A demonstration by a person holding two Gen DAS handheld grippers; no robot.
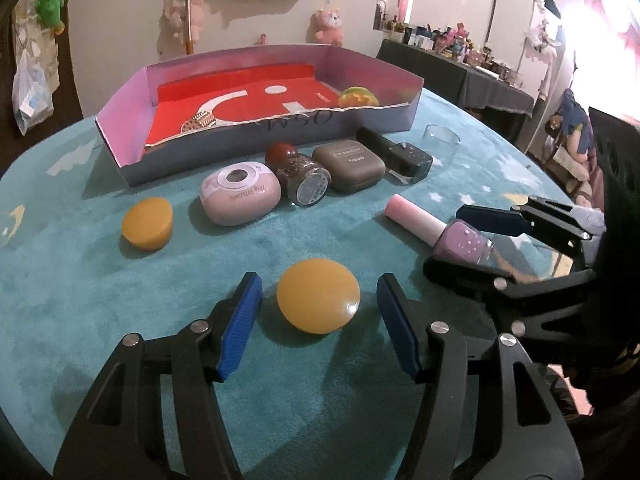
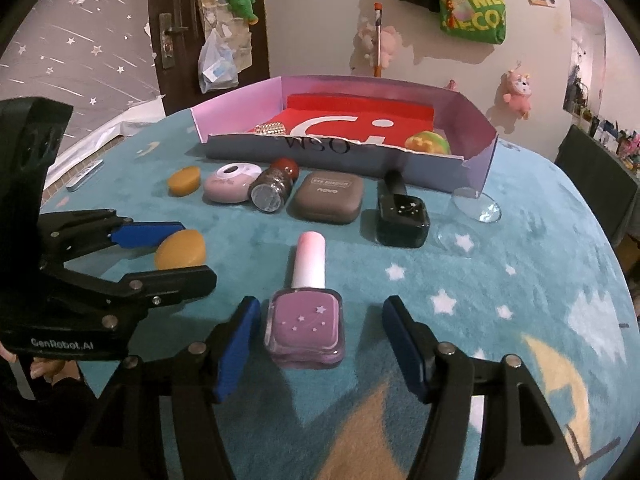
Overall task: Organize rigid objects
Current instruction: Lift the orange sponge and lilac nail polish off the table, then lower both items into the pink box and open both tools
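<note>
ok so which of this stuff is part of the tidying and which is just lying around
Job:
yellow disc
purple nail polish bottle
black nail polish bottle
brown compact
box

Lying about:
pink plush
green bag

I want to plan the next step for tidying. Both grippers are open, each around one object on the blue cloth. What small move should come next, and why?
Probably close both grippers. The left gripper has its pads on either side of the yellow disc without touching it, and the right gripper likewise flanks the purple nail polish bottle. Both objects lie on the cloth, outside the box, so gripping comes before lifting.
</note>
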